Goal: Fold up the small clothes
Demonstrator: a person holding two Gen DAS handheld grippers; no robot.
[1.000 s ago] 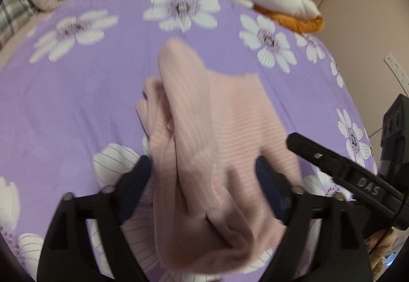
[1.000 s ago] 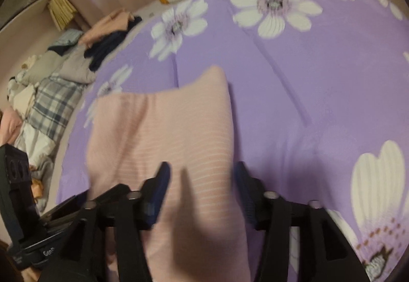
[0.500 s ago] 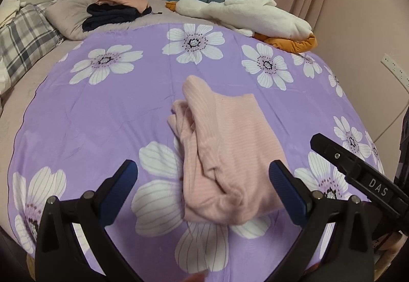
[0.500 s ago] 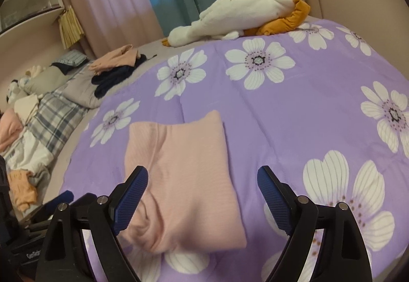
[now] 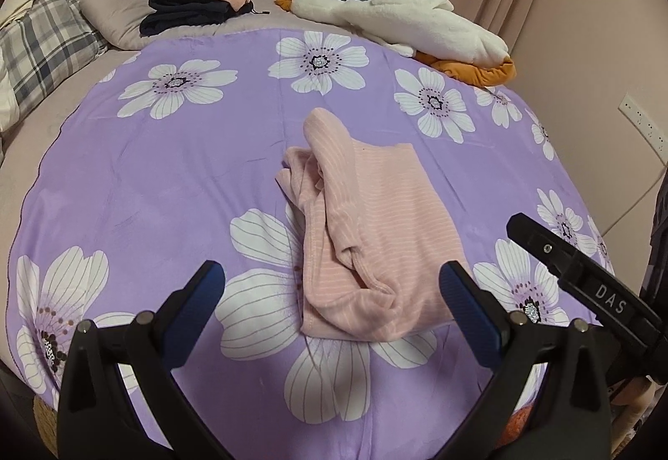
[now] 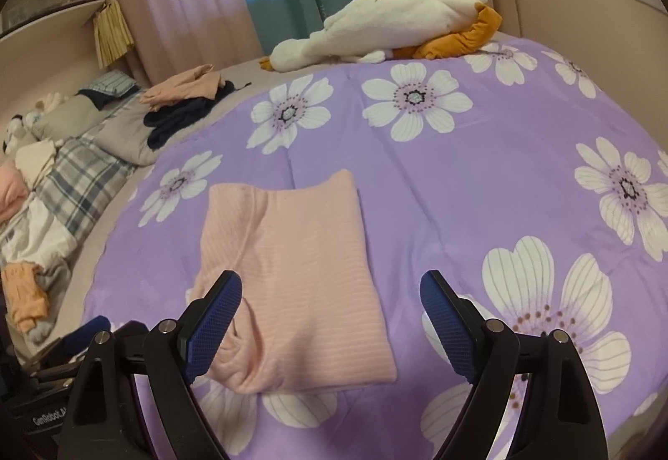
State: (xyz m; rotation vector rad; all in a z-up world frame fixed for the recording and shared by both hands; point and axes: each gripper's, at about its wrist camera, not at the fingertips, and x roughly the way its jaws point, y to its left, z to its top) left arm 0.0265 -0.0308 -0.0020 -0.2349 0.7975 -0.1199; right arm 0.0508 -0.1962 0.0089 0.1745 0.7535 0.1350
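folded garment point(image 5: 367, 234) lying mid-quilt point(image 5: 167, 184), plush toy point(image 5: 409, 21) behind it, clothes pile point(image 5: 196, 1) back left

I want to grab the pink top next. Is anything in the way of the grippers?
Nothing visible. The folded pink striped top lies alone on the purple flowered blanket, with open space before the left gripper and right gripper.

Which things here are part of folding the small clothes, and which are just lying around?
Part of the job: pink striped garment, left gripper, right gripper, both open.

Lying about: white plush goose, navy and peach clothes stack, plaid bedding, purple floral cover.
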